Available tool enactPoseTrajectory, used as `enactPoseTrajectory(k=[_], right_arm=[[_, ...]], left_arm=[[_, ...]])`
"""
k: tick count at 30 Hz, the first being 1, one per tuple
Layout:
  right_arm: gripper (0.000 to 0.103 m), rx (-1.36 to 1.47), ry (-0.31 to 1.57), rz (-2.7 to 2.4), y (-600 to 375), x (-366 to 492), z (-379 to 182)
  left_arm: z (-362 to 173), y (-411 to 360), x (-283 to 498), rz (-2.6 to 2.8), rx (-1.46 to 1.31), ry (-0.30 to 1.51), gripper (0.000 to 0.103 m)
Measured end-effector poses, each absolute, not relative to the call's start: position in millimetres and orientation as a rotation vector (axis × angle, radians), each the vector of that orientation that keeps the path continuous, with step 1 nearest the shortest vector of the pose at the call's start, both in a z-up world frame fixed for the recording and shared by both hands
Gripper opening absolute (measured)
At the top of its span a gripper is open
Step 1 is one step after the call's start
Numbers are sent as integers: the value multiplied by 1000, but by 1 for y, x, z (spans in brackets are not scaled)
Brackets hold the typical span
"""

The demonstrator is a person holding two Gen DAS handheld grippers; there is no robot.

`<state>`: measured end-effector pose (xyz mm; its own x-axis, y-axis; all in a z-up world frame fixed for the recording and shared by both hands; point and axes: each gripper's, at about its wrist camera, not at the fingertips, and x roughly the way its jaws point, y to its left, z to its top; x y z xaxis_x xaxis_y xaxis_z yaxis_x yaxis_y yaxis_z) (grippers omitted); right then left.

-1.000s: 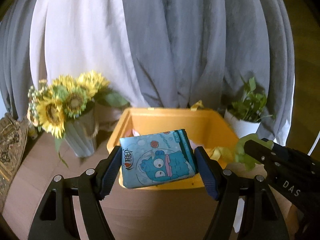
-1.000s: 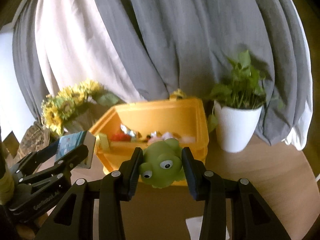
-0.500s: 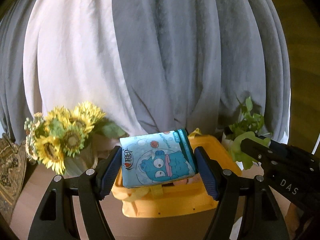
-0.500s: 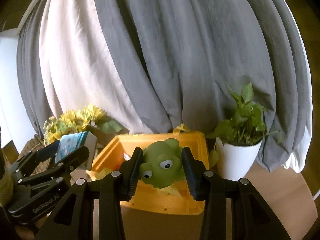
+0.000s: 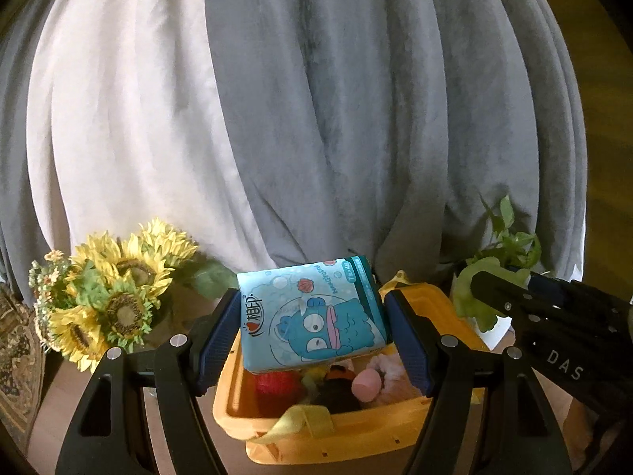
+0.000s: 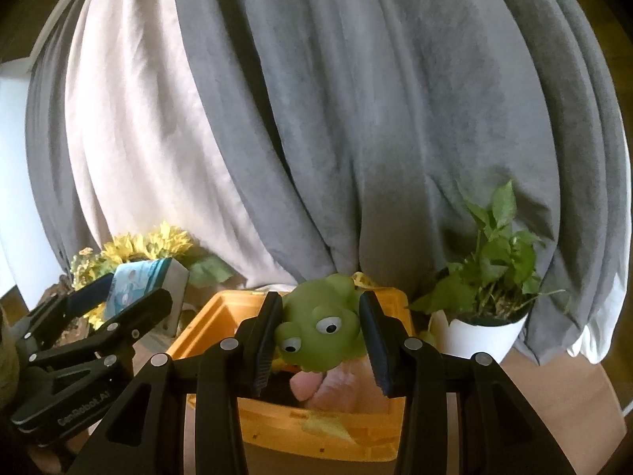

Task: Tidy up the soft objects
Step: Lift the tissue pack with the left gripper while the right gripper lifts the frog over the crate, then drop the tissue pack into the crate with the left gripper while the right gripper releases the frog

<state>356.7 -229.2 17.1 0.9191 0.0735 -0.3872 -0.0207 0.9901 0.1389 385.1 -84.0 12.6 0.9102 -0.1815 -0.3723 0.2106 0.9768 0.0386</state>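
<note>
Left wrist view: your left gripper point(image 5: 312, 332) has its fingers clamped on the blue tissue pack point(image 5: 310, 312), long axis running left-right between them, printed face toward you and tilted up at the right. It hangs over the yellow bin point(image 5: 356, 435), which holds a red toy, a dark one and a pink plush.

Right wrist view: your right gripper point(image 6: 320, 332) is squeezing the green frog toy point(image 6: 322, 330), eyes facing you and a bit left, over the same bin point(image 6: 316, 423). Potted plant point(image 6: 486, 304) sits right on the table point(image 6: 565, 415).
</note>
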Motion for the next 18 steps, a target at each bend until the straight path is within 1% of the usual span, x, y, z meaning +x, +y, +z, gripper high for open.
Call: enactPoseTrajectory(k=[18], right_arm=[[42, 128, 524, 39, -228, 419, -23]], left_arm=[[-31, -88, 452, -218, 72, 519, 73]])
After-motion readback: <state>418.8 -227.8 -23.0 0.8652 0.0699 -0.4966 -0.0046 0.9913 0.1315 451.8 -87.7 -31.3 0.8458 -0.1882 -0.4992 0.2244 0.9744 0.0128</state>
